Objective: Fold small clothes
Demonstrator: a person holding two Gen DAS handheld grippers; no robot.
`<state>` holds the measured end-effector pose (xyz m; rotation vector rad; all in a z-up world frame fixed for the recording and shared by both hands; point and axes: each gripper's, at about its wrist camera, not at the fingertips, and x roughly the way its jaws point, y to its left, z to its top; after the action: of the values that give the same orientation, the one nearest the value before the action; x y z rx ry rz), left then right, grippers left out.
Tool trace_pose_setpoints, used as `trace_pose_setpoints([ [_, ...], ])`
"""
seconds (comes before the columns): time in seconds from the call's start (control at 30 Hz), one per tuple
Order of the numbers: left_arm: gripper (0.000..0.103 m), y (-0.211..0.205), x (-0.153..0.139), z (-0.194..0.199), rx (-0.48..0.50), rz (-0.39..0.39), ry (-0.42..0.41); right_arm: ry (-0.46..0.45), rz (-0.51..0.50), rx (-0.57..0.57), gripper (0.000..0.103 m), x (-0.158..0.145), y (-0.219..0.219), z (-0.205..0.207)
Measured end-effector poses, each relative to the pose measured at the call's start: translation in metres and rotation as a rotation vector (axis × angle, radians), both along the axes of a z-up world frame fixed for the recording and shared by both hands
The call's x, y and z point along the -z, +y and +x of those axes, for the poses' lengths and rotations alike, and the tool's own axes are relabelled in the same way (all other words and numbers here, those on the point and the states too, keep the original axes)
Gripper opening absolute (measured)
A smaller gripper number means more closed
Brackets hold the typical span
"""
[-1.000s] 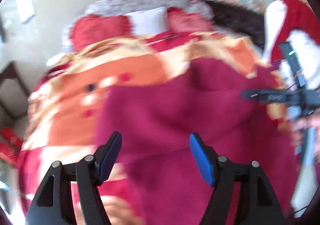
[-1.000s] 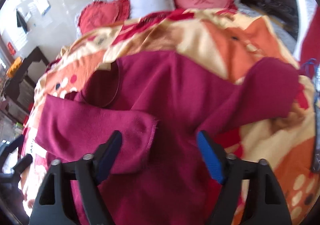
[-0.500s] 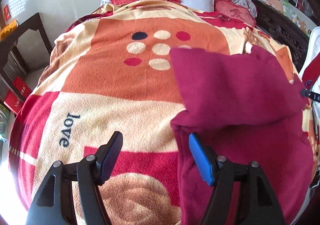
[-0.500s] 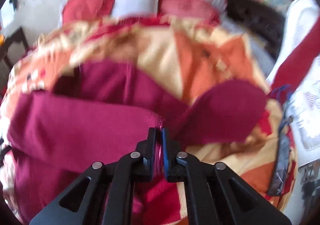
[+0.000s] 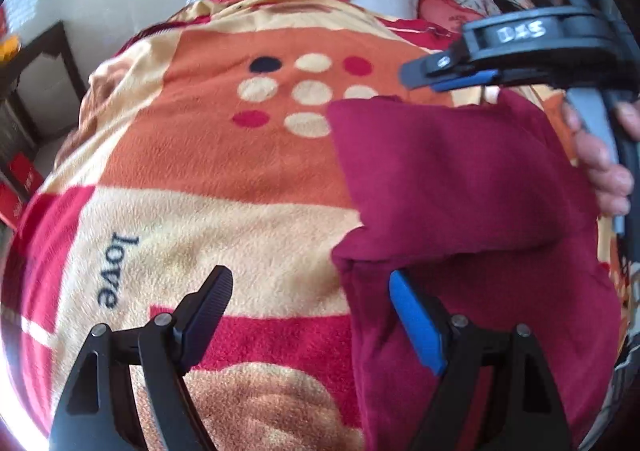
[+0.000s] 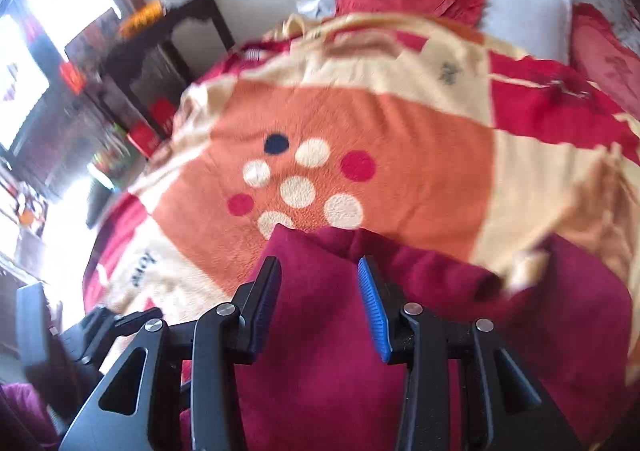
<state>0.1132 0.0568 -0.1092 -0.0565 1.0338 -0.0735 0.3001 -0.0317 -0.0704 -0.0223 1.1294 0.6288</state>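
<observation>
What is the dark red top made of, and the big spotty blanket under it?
The dark red top looks like soft fleece or brushed knit: matte, fuzzy, folding in thick rounded edges. The spotty blanket looks like plush fleece too, with a short nubbly pile that catches light. Only touching them would settle it.

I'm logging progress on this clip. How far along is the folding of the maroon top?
Done: one sleeve lies folded across the maroon top on the blanket. In hand: nothing; the right gripper, jaws just reopened, hovers empty over the cloth, and the left gripper stands open astride its edge. Left: probably the remaining folds; the far side is hard to see.
</observation>
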Motion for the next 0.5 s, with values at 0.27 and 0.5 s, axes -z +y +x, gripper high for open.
trace_pose_setpoints([
  [0.27, 0.084, 0.014, 0.021, 0.002, -0.024, -0.092, 0.046, 0.054, -0.148, -0.216, 0.001, 0.058, 0.056, 0.01],
  [0.5, 0.063, 0.04, 0.0, 0.005, -0.09, -0.059, 0.0, -0.102, -0.027, -0.198, 0.0, 0.014, 0.063, 0.003],
])
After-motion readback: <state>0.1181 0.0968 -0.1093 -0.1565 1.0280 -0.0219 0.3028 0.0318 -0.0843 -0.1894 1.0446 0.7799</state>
